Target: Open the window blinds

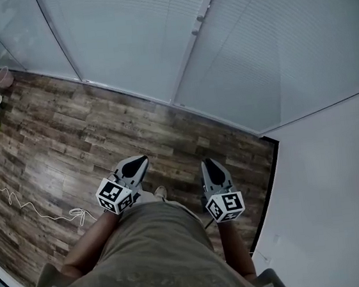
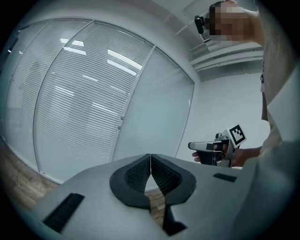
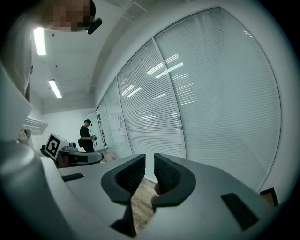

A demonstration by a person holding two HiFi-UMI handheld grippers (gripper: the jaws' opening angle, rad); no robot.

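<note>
Brown wood-plank floor (image 1: 69, 133) fills the frame's left. A thin white cord (image 1: 39, 215) lies looped at lower left, and a small pink basket-like object (image 1: 4, 76) sits upper left.

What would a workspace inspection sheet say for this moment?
Surface: brown wood-plank floor.
Job's things: white slatted window blinds, slats closed, untouched.
Clutter: small pink container by the glass.
Grippers: left hand-held gripper shut, empty; right hand-held gripper shut, empty; both short of the blinds.
Cables: thin white cord loose on the floor.
Surroundings: plain white wall; another person standing far off.
</note>
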